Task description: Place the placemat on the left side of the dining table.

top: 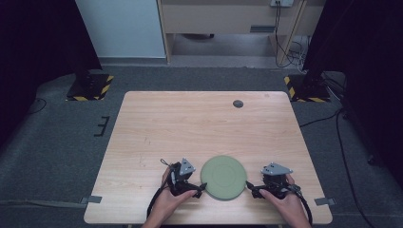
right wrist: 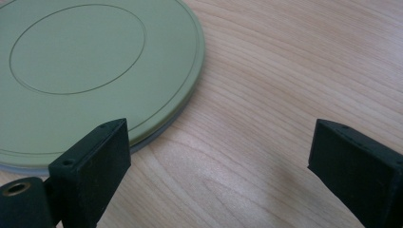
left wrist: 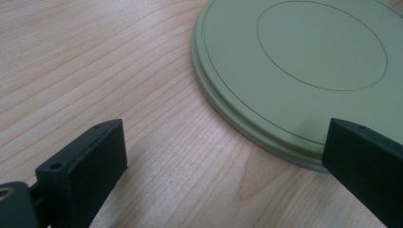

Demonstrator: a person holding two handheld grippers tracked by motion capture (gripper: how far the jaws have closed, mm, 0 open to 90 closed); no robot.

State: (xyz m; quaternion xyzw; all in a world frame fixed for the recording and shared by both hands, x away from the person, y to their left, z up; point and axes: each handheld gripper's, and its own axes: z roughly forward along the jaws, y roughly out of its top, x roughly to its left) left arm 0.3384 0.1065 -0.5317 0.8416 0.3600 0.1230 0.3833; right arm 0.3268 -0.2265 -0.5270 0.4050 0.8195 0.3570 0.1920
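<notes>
A pale wooden table (top: 204,128) stands on grey carpet (top: 52,147), its near half carrying a round, flat green plate (top: 223,177) that lies face down near the front edge, roughly midway between a person's two hands. In the left gripper view the plate (left wrist: 304,61) shows a raised ring at its centre and a stepped rim resting flush on the wood grain; in the right gripper view the same plate (right wrist: 85,66) fills the upper left corner. The left hand (top: 167,199) comes in from the bottom of the high view and holds the left gripper (top: 202,188) just beside the plate's left edge, its jaws spread wide, one over bare table and the other at the plate's rim, closed on nothing. The right hand (top: 287,204) holds the right gripper (top: 249,187) just beside the plate's right edge, likewise wide apart, one jaw at the rim and the other over bare wood. Whether either jaw touches the rim cannot be told. A small dark round disc (top: 238,103) sits well apart from the plate, near the table's far edge.
</notes>
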